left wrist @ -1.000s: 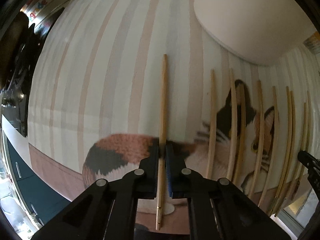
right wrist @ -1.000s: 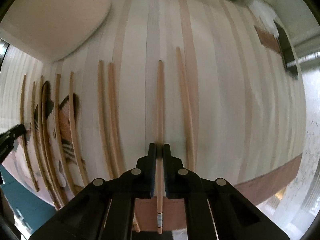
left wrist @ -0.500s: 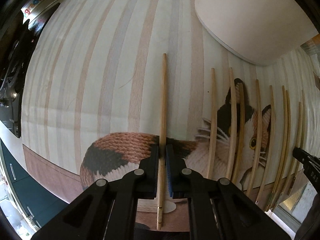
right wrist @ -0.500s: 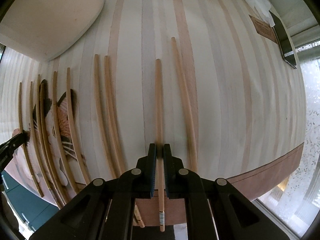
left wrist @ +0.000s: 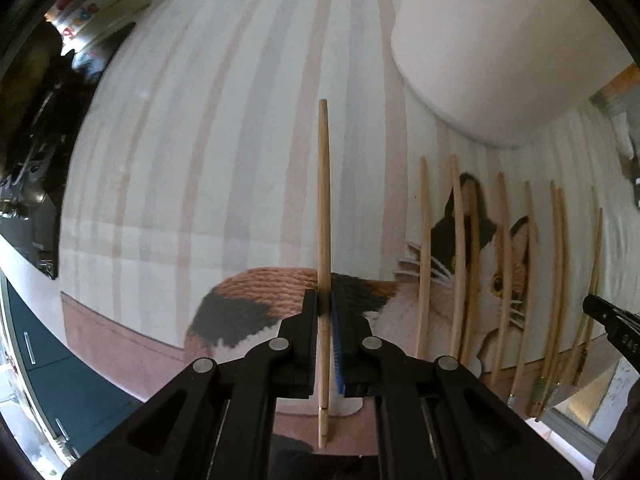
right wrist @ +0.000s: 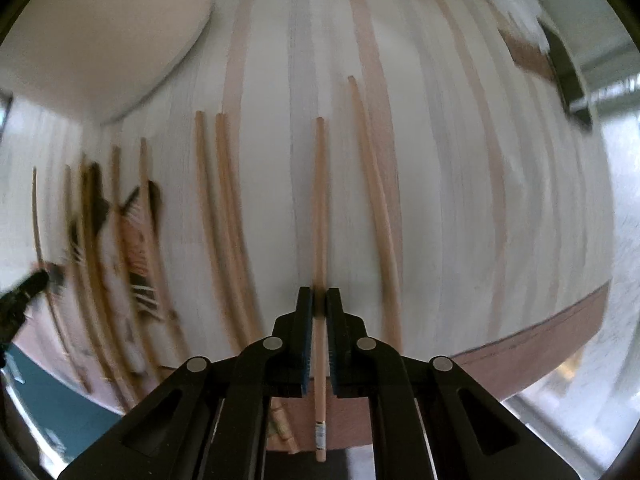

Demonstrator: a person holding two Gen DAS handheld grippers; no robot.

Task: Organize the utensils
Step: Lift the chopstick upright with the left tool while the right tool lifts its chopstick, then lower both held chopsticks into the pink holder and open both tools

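Observation:
My left gripper [left wrist: 324, 298] is shut on a wooden chopstick [left wrist: 324, 216] that points straight ahead above the striped cat-print mat [left wrist: 200, 152]. Several more chopsticks [left wrist: 460, 248] lie side by side on the mat to its right, over the cat's face. My right gripper [right wrist: 318, 296] is shut on another chopstick [right wrist: 319, 208], held above the mat [right wrist: 440, 160]. One loose chopstick [right wrist: 376, 208] lies just right of it and a pair [right wrist: 220, 216] lies to its left. The right gripper's tip also shows in the left wrist view [left wrist: 608, 316].
A white rounded tray or plate [left wrist: 500, 40] sits at the far end of the mat and shows in the right wrist view too [right wrist: 100, 32]. Dark objects [left wrist: 32, 128] stand at the left table edge. A dark flat item [right wrist: 568, 72] lies far right.
Both grippers keep their chopsticks. The right wrist view is now motion-blurred and has shifted, with the mat closer. The left view has shifted slightly, with the cat print and row now further right.

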